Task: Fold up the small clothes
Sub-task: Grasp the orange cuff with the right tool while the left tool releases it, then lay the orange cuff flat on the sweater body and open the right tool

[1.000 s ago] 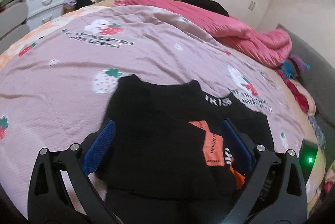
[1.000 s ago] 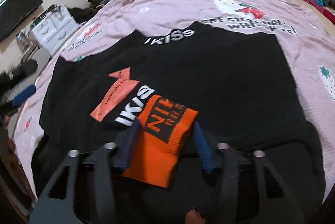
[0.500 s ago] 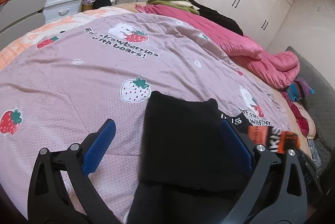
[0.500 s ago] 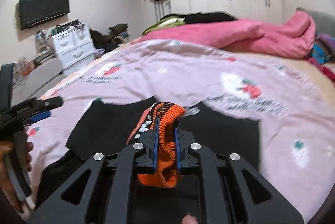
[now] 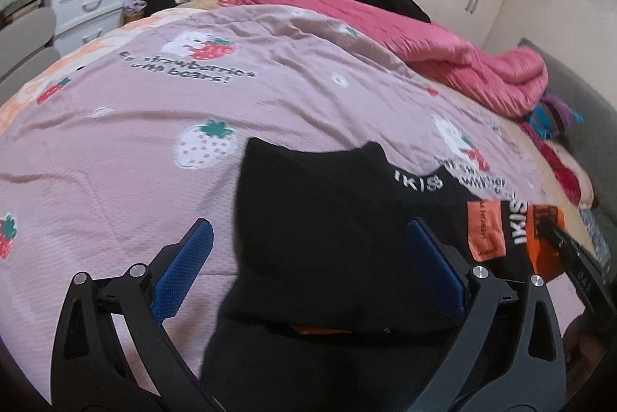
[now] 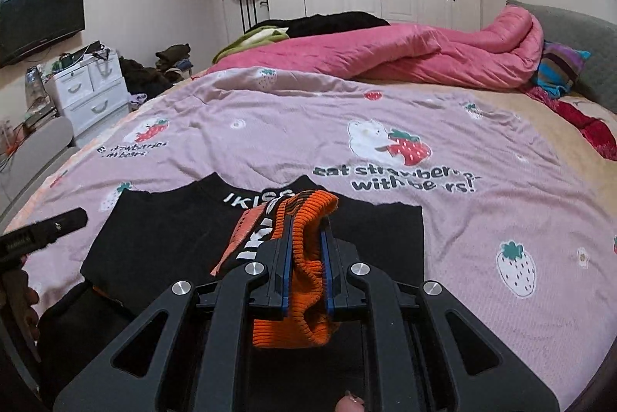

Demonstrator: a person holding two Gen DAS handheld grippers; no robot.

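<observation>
A black sweater (image 5: 327, 219) with white "IKISS" lettering lies flat on the pink strawberry bedspread (image 5: 154, 126); it also shows in the right wrist view (image 6: 166, 238). My right gripper (image 6: 304, 231) is shut on the sweater's orange ribbed sleeve cuff (image 6: 308, 258) and holds it lifted above the body of the sweater. The cuff (image 5: 543, 238) and the right gripper (image 5: 570, 250) show at the right edge of the left wrist view. My left gripper (image 5: 308, 246) is open and empty, hovering over the sweater's left side.
A bunched pink duvet (image 6: 405, 53) and dark clothes lie at the far side of the bed. A grey headboard (image 6: 578, 38) and striped fabric (image 6: 559, 69) are at the right. White drawers (image 6: 88, 88) stand off the bed's left.
My right gripper closed on the orange cuff and lifted it off the sweater. My left gripper drew back leftwards and stays open.
</observation>
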